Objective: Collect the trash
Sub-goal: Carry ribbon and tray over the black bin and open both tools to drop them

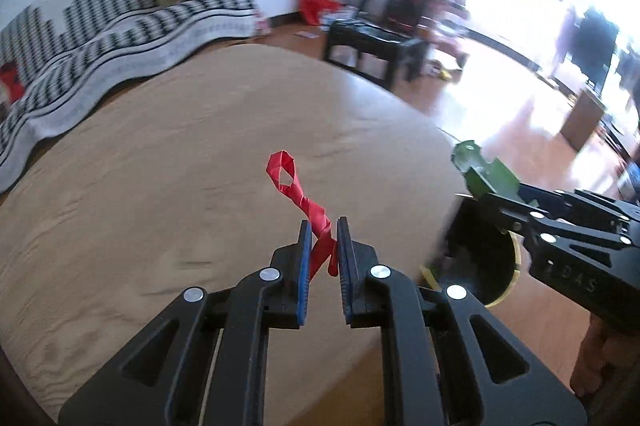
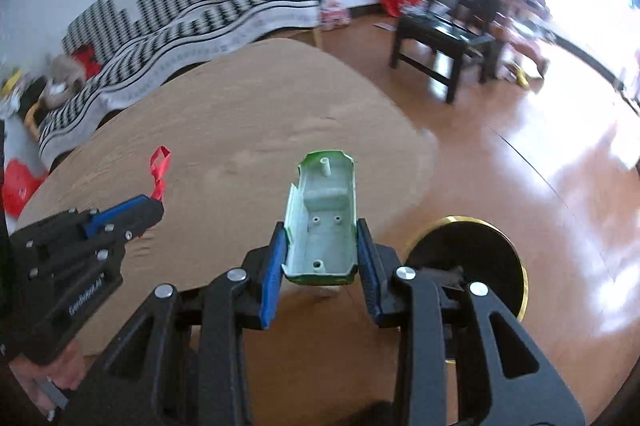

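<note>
The left hand-held gripper pinches a twisted red plastic strip, while the right hand-held gripper clamps a hollow green plastic shell, its pale inside shown only by the right wrist view, with a black bin at 3 o'clock.

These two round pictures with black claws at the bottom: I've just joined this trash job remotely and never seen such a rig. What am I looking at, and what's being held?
There is no robot arm. A person holds a two-finger tool in each hand, and a fisheye camera on each one looks forward along its fingers, which is why the pictures look bent.

The left wrist view shows the left tool shut on a twisted red strip, lifted above the brown table. The right tool comes in from that picture's right side.

The right wrist view shows the right tool shut on a green plastic shell, its pale hollow side facing the camera. The left tool appears there at the left.

Beside the table, on the floor, stands a black bin with a yellow rim, probably where the trash goes. No other trash shows on the table.
</note>
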The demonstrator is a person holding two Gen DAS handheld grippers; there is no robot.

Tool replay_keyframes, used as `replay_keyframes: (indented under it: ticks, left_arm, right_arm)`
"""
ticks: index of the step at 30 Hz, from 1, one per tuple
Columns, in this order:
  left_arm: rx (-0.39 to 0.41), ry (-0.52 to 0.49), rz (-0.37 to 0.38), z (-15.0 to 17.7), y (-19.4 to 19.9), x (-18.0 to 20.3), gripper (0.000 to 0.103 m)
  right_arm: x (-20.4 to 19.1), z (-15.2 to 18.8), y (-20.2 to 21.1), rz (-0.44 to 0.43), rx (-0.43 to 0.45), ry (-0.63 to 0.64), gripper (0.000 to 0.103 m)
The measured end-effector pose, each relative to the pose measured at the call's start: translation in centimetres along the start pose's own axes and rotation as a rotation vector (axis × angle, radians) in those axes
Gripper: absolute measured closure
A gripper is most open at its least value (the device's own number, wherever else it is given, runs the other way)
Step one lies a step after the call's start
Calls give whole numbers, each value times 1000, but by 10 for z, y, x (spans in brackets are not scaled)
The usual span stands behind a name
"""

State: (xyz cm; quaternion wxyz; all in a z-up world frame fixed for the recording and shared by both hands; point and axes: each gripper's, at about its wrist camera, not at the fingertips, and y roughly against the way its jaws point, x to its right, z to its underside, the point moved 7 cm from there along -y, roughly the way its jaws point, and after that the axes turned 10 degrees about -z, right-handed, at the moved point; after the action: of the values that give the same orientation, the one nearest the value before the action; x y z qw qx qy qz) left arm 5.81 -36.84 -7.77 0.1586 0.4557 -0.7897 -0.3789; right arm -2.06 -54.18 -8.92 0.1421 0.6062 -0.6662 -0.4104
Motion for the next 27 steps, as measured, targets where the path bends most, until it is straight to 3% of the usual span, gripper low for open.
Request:
replay_keyframes:
  ticks: [7,12,27]
  left_arm:
    - [16,-91,123,-2,-9,91,91]
    - [-10,-164,195,11,-22,140,91]
    - [-71,-162,337,14,-48,209,91]
  right_arm:
    - [92,15,34,37,29,-137,69]
    - [137,23,46,44,35,-230,69]
    - [178,30,54,81,31,-327,69]
